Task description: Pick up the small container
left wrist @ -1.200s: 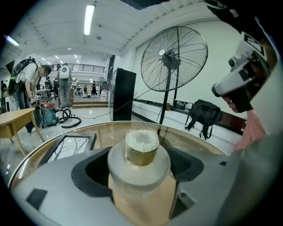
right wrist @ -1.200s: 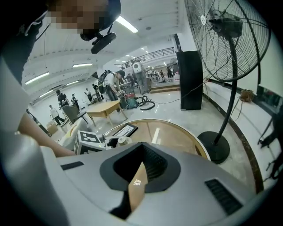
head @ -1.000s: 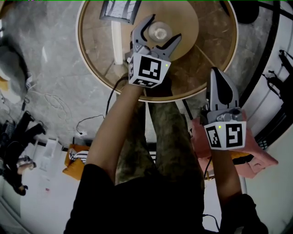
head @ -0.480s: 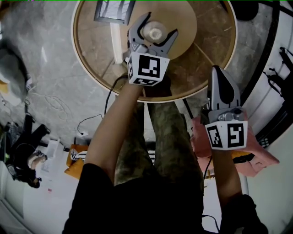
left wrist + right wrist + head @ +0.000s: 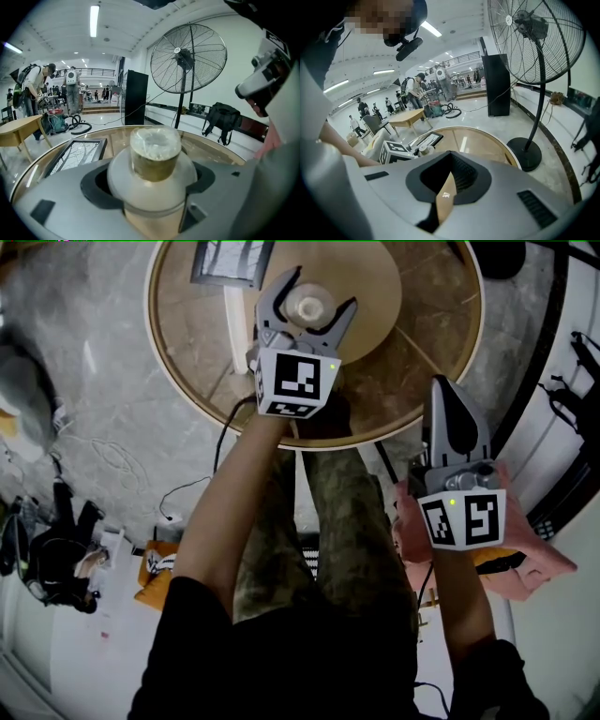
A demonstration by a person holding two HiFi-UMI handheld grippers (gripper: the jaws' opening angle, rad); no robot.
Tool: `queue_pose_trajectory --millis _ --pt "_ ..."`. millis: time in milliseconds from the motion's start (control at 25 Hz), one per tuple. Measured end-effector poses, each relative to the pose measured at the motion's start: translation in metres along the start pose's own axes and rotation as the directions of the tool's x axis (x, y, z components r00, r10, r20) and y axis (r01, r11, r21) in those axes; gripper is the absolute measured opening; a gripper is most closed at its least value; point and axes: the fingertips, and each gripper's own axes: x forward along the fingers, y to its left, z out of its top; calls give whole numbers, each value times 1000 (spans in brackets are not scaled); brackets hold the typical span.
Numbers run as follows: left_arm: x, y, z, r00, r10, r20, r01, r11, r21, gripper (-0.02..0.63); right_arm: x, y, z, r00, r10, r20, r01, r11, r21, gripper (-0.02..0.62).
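Observation:
The small container [image 5: 307,307], a white rounded jar with a tan cork-like top, stands on the round wooden table [image 5: 422,352]. My left gripper [image 5: 323,289] is open, with one jaw on each side of the jar. In the left gripper view the container [image 5: 154,154] fills the space between the jaws, deep in the gap. My right gripper [image 5: 448,395] is shut and empty, held at the table's near right edge; in the right gripper view its jaws [image 5: 445,197] meet with nothing between them.
A framed picture [image 5: 230,261] lies at the table's far left, and a white bar [image 5: 236,324] lies beside the left gripper. A large standing fan [image 5: 187,58] and a black bag [image 5: 222,119] are beyond the table. Pink cloth [image 5: 525,559] lies by my right arm.
My left gripper has edged a little forward and to the left, still open round the container. The right gripper has hardly moved.

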Motion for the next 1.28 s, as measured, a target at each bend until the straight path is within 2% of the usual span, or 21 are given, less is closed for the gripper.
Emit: queue_pose_trajectory --millis 320,640,960,1280 --pt "-33 5 26 999 -5 41 5 1000 -10 362 -8 12 11 999 -19 26 19 1000 -2 17" --pt "-92 14 77 997 -21 79 22 1000 -21 362 -31 33 54 993 -69 101 68 998 12 17" --pt "-156 8 133 989 -6 150 11 1000 -29 362 -74 60 66 985 -107 135 105 994 26 17" --pt "-227 2 197 989 -37 142 34 999 28 362 -132 90 126 967 -164 194 160 987 35 17"
